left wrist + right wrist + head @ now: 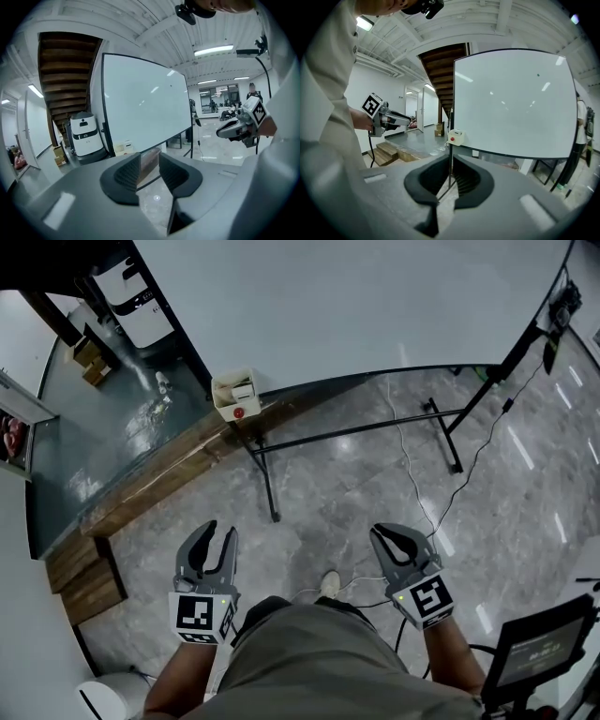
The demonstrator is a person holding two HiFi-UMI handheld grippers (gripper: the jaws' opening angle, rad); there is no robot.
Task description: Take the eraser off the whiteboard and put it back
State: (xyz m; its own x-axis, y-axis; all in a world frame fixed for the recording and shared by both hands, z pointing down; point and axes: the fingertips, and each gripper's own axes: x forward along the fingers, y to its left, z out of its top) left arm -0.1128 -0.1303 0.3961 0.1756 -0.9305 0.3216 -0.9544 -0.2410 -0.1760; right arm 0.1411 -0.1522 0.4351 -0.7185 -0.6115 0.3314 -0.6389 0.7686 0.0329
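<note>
We had the whiteboard (356, 306) ahead, with open floor (525, 521) before it, crossed only by stand legs (267, 474) and a cable (412, 474). Left tongs (220, 529) were spread partway, right tongs (389, 532) barely apart, both empty. Eraser (236, 396) sat at the board's lower-left corner, well apart from both and nearer the left.

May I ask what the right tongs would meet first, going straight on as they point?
Probably the post at the whiteboard's left edge, just below the small white box; nothing nearer shows, though depth is hard to judge.
</note>
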